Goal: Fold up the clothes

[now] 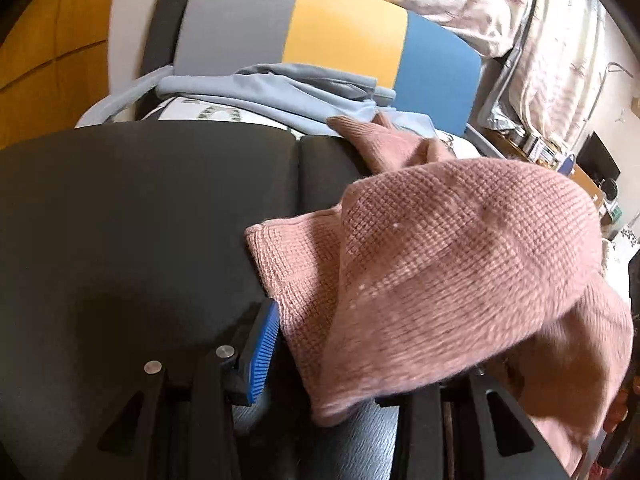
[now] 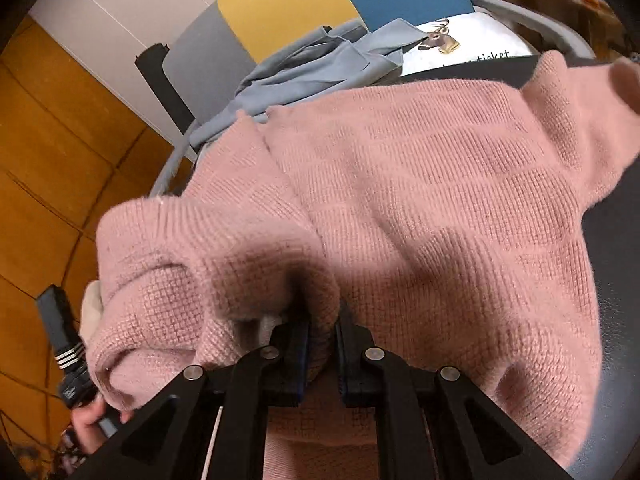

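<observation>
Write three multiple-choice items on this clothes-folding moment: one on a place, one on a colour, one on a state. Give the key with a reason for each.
1. Where does the grey-blue garment lie?
A. beyond the pink sweater, by the chair back
B. under the right gripper
C. on the floor

2. Which colour is the middle panel of the chair back?
A. red
B. yellow
C. green

3. How does the right gripper stand?
A. wide open over bare table
B. shut on nothing
C. shut on a fold of the pink sweater

Key: 1 A, it is heaped beyond the knit, in front of the panels. 2 B, yellow sits between grey and blue. 3 C, pink knit is pinched between the fingers.
</observation>
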A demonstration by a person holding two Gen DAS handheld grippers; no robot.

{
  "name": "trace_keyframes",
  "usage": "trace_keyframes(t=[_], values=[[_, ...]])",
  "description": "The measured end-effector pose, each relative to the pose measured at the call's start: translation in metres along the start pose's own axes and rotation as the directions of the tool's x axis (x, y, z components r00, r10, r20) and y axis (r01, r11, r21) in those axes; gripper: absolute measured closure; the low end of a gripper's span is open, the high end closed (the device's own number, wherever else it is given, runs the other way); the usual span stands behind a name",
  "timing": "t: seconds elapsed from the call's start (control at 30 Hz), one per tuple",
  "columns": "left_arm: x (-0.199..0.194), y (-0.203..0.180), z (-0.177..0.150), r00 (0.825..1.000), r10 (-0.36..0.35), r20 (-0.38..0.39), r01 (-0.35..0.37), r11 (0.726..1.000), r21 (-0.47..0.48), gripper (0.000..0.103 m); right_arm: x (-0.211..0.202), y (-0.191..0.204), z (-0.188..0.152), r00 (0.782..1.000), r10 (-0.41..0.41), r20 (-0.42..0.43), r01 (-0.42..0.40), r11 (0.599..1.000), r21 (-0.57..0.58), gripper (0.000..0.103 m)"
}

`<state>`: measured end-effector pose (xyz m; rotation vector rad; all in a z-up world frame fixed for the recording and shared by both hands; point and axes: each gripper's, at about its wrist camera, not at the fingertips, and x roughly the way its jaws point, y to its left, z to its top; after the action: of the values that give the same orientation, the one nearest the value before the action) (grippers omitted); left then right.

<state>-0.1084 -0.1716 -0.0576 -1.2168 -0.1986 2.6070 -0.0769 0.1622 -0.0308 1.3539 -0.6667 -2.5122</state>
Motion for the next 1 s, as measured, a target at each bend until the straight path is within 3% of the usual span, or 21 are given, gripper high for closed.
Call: trace_keyframes(t=[0.03,0.07,0.13,0.23,0.37,0.47,0.63,0.77,0.87,0.97,1.0], values=[[0.004,0.0,0.006,1.0,0.006,0.004,-0.006,1.0,0.003,0.094,0.0,0.003,0.0,1.0,-0.005,0.004,0.005,1.0,-0.011,0.092],[0.001,-0.002,0.011,0.999,0.04,0.021,-0.04,0.999,0.018,0.098,-0.001,0.006,0.0,1.0,-0.01,0.008,0.01,1.0,-0.025,0.092],[-0.015,-0.005,0.023,0.988,0.126,0.092,-0.132,0.99,0.056,0.098,-0.003,0.014,0.0,1.0,-0.013,0.023,0.015,0.998,-0.059,0.092],[-0.049,0.005,0.042,0.962,0.177,0.208,-0.194,0.979,0.065,0.099,-0.007,0.024,0.0,0.999,-0.011,0.042,0.015,0.995,-0.101,0.092],[-0.088,0.033,0.073,0.905,0.278,0.321,-0.309,0.95,0.052,0.099,-0.011,0.048,-0.004,0.998,0.051,0.042,-0.045,0.989,-0.142,0.092],[-0.099,0.057,0.092,0.875,0.348,0.336,-0.38,0.924,0.032,0.098,-0.008,0.085,-0.013,0.994,0.108,0.028,-0.099,0.97,-0.224,0.092],[-0.09,0.118,0.096,0.811,0.51,0.285,-0.532,0.847,-0.001,0.098,0.01,0.147,-0.03,0.983,0.183,-0.03,-0.182,0.92,-0.348,0.092],[-0.056,0.17,0.08,0.812,0.571,0.126,-0.569,0.821,-0.05,0.096,0.042,0.189,-0.044,0.978,0.18,-0.106,-0.208,0.873,-0.44,0.09],[-0.025,0.202,0.055,0.856,0.512,-0.075,-0.516,0.855,-0.055,0.096,0.066,0.21,-0.056,0.975,0.149,-0.166,-0.214,0.833,-0.51,0.085],[-0.028,0.203,0.032,0.911,0.397,-0.111,-0.404,0.914,-0.046,0.083,0.053,0.212,-0.054,0.973,0.163,-0.161,-0.225,0.812,-0.539,0.075],[-0.034,0.2,0.024,0.928,0.354,-0.117,-0.361,0.932,-0.037,0.081,0.046,0.21,-0.052,0.971,0.178,-0.162,-0.238,0.811,-0.535,0.067]])
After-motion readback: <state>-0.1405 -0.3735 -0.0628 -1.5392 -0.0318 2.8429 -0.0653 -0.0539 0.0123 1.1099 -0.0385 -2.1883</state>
